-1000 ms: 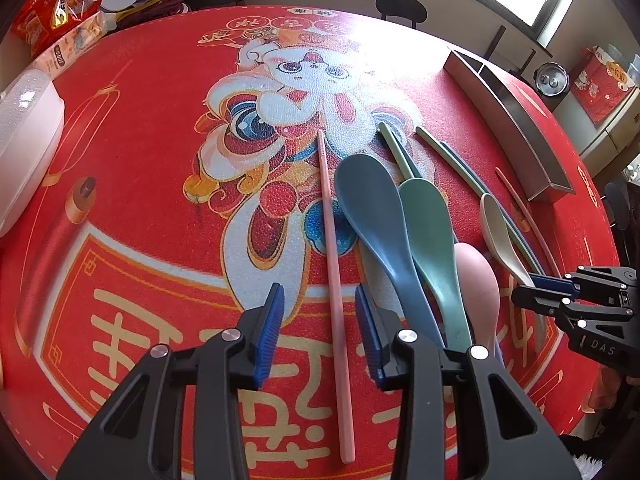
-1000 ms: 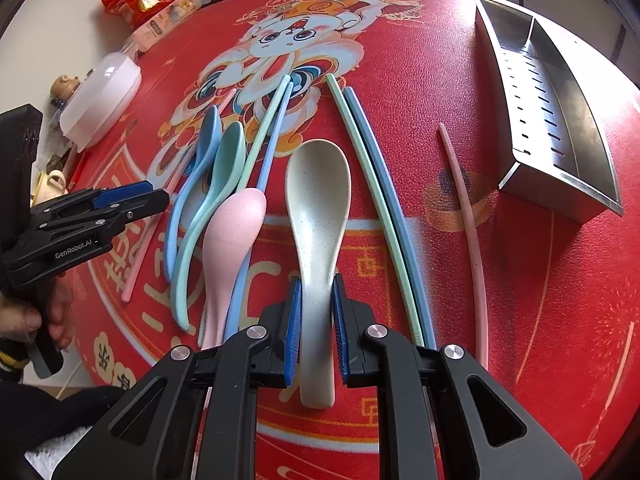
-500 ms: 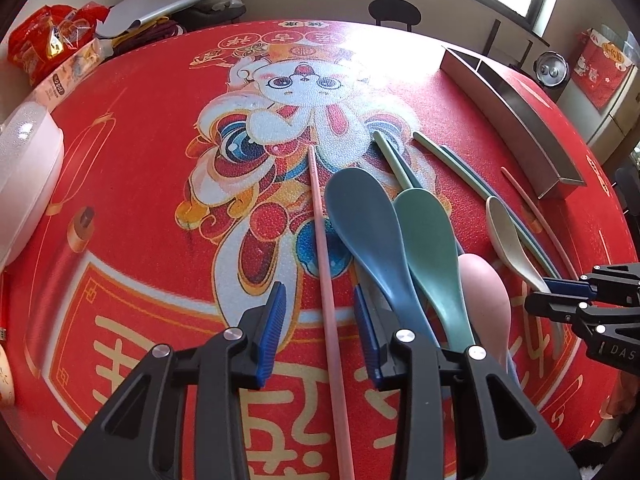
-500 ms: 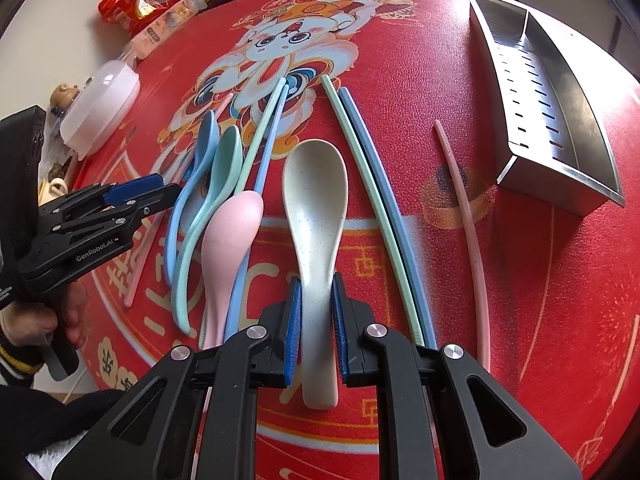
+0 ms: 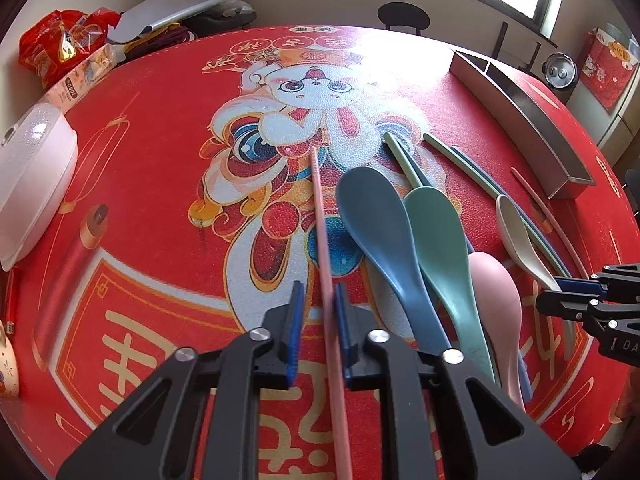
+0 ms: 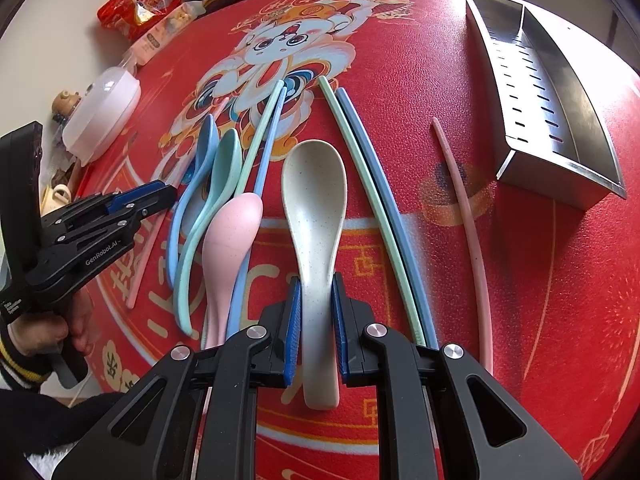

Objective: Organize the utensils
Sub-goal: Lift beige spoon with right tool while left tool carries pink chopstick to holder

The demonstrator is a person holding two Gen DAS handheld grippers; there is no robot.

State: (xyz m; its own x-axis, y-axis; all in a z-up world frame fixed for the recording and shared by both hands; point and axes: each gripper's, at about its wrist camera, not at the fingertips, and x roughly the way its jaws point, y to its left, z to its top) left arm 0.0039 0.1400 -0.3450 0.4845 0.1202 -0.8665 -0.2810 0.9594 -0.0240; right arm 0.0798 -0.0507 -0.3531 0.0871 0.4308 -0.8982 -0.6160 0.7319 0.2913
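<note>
In the left wrist view my left gripper (image 5: 319, 300) has its jaws closing tight on a pink chopstick (image 5: 320, 216) lying on the red mat. To its right lie a blue spoon (image 5: 372, 216), a green spoon (image 5: 436, 232) and a pink spoon (image 5: 494, 292). My right gripper (image 6: 316, 292) is shut on the handle of a cream spoon (image 6: 314, 188), bowl pointing away. Green and blue chopsticks (image 6: 372, 184) lie just right of it, then a second pink chopstick (image 6: 464, 208). A steel utensil tray (image 6: 560, 92) stands at the far right.
A white lidded container (image 5: 32, 172) and red snack bags (image 5: 60, 52) sit at the mat's left edge. A hand (image 6: 44, 332) holds the left gripper at the lower left of the right wrist view. Another green and blue chopstick pair (image 6: 264, 140) lies beside the spoons.
The left gripper's jaws have come together around the pink chopstick. The right gripper keeps its hold on the cream spoon and has not moved.
</note>
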